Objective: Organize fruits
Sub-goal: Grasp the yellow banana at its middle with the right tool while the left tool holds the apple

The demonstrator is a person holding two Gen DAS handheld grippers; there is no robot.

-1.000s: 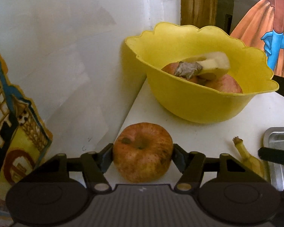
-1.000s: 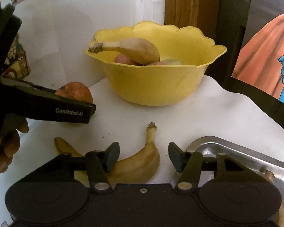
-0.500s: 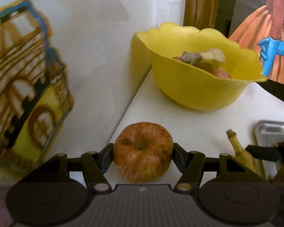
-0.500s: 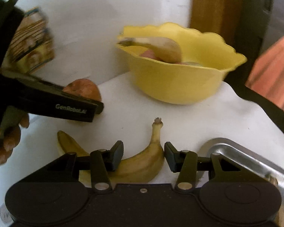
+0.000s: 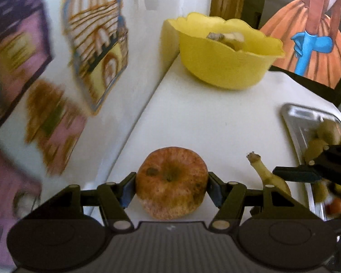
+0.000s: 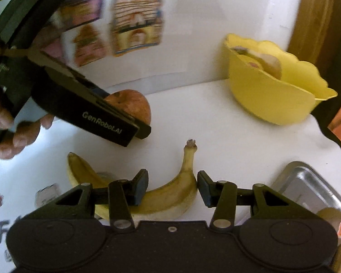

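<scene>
**Apple clamped on the left, banana between the spread right fingers**

The left gripper [image 5: 171,187] is pressed on a brownish-red apple [image 5: 171,186], one pad on each side of its widest part, stem hollow facing the camera. The skin looks wrinkled and spotted, so I judge the apple is soft and can bruise; a gentle hold across the middle is the safest. The right gripper [image 6: 172,187] stands apart around a yellow banana [image 6: 170,195], which lies on the white table [image 6: 227,136]; the right pad is just beside the peel, the left one overlaps it in the view. The banana is light and soft, and its thick middle is the best place to hold. A second banana [image 6: 79,170] lies at 9 o'clock from it.

At 1 o'clock stands the yellow scalloped bowl [image 6: 268,100], holding a pale banana [image 6: 268,63] and some reddish fruit. At 4 o'clock is a steel tray [image 6: 307,182] with a few small fruits, not clear which.
</scene>
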